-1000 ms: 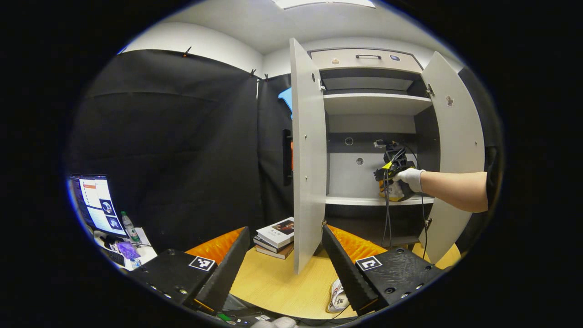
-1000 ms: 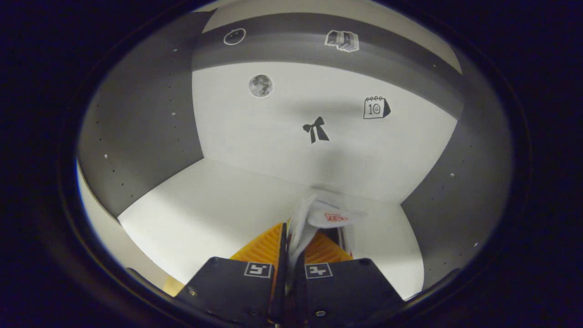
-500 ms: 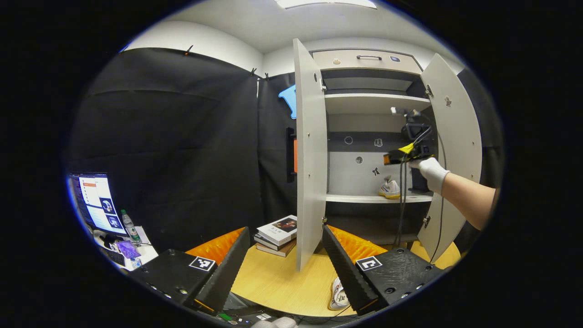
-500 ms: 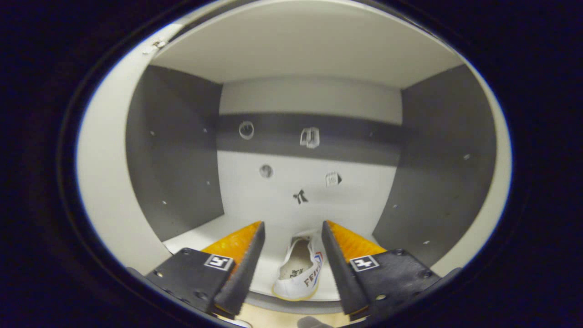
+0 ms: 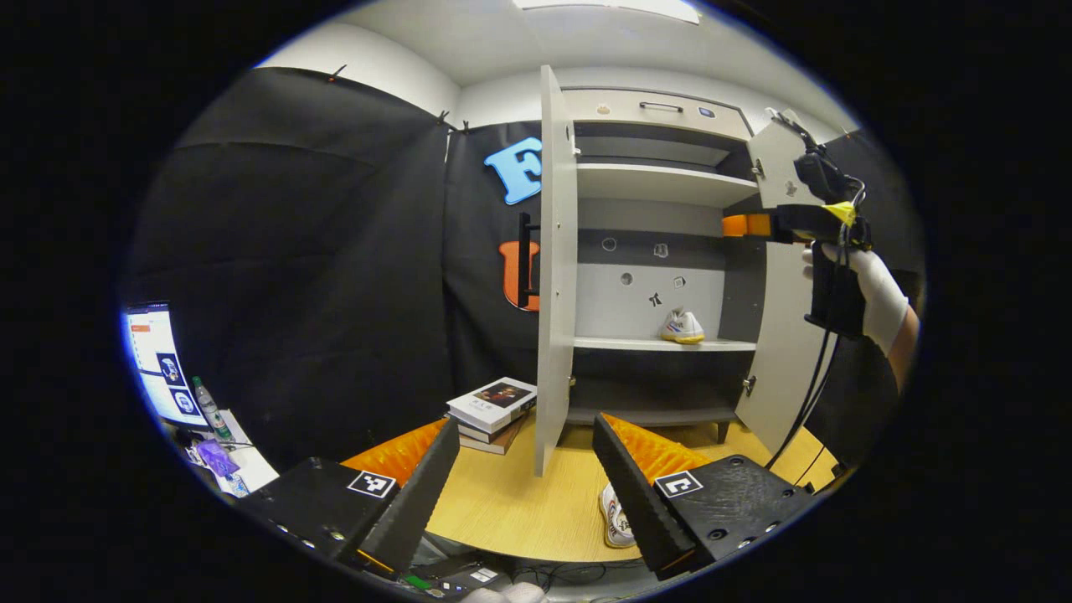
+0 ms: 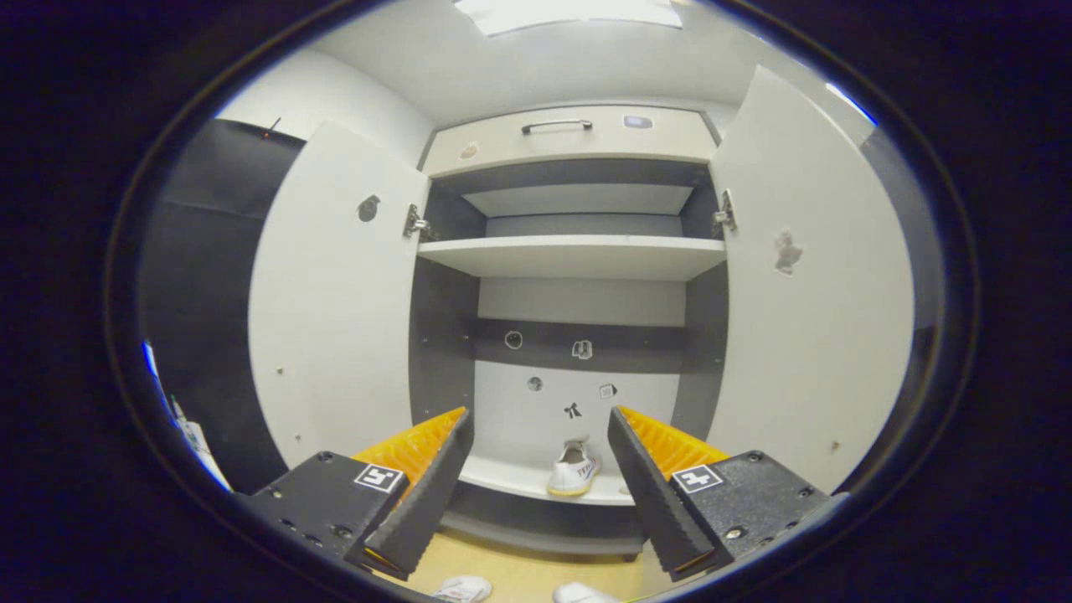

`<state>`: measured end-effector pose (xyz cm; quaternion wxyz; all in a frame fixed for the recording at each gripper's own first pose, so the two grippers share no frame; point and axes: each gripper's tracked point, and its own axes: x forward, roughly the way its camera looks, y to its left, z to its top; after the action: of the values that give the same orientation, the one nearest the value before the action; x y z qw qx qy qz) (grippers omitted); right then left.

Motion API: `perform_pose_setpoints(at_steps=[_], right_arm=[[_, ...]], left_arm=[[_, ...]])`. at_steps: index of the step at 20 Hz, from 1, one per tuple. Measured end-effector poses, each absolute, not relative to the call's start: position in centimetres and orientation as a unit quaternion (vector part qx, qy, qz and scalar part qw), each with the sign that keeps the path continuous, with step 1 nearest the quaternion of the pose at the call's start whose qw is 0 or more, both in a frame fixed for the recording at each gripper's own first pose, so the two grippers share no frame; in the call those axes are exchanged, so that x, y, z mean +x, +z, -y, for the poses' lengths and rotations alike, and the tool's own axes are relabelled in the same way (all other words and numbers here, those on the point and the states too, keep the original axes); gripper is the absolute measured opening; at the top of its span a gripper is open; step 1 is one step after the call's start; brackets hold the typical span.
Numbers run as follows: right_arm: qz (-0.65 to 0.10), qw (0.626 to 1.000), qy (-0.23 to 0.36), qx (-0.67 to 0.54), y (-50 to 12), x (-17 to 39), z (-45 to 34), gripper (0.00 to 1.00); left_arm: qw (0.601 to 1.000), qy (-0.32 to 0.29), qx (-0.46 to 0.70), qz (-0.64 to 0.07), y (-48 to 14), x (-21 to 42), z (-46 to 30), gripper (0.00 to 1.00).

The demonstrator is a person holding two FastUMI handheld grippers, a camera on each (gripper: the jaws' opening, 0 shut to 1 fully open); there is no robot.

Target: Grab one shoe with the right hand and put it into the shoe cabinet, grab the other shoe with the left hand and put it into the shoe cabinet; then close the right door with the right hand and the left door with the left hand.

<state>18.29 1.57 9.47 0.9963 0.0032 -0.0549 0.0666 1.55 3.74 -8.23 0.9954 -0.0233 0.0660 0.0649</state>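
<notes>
One white shoe stands on the middle shelf of the open shoe cabinet, right of centre, and is also seen in the right gripper view as the shoe. The other white shoe lies on the wooden table beside my left gripper's right finger. My left gripper is open and empty, low over the table in front of the left door. My right gripper is open and empty, held back from the cabinet. In the left gripper view the right gripper hangs high by the right door, in a gloved hand.
Both cabinet doors stand wide open: the left door and the right door. A drawer tops the cabinet. A stack of books lies on the table left of the left door. A monitor and a bottle sit far left.
My right gripper let go of the shoe on the shelf, opened, and drew back and up out of the cabinet. My left gripper stayed open, shifting only slightly.
</notes>
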Motion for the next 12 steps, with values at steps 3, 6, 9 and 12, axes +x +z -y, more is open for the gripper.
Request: perform_pose_setpoints(at_steps=[3, 6, 9, 12], right_arm=[[0.051, 0.998, 0.049, 0.002, 7.7, 12.3, -1.1, 1.00], [0.043, 0.998, 0.034, 0.012, 6.0, 7.7, -0.2, 1.00], [0.012, 1.000, 0.012, 0.014, 3.9, 4.4, 1.9, 1.00], [0.001, 1.000, -0.009, 0.015, 3.2, 2.4, 4.2, 1.00]], left_arm=[[0.997, 0.038, -0.021, -0.065, -9.2, 0.8, -4.1, 0.96], [0.997, 0.021, -0.012, -0.073, -11.1, 0.7, -4.2, 0.96], [0.997, 0.003, -0.011, -0.081, -13.8, 1.6, -3.2, 0.96], [0.994, -0.029, 0.004, -0.106, -18.0, 3.1, -0.5, 0.96]])
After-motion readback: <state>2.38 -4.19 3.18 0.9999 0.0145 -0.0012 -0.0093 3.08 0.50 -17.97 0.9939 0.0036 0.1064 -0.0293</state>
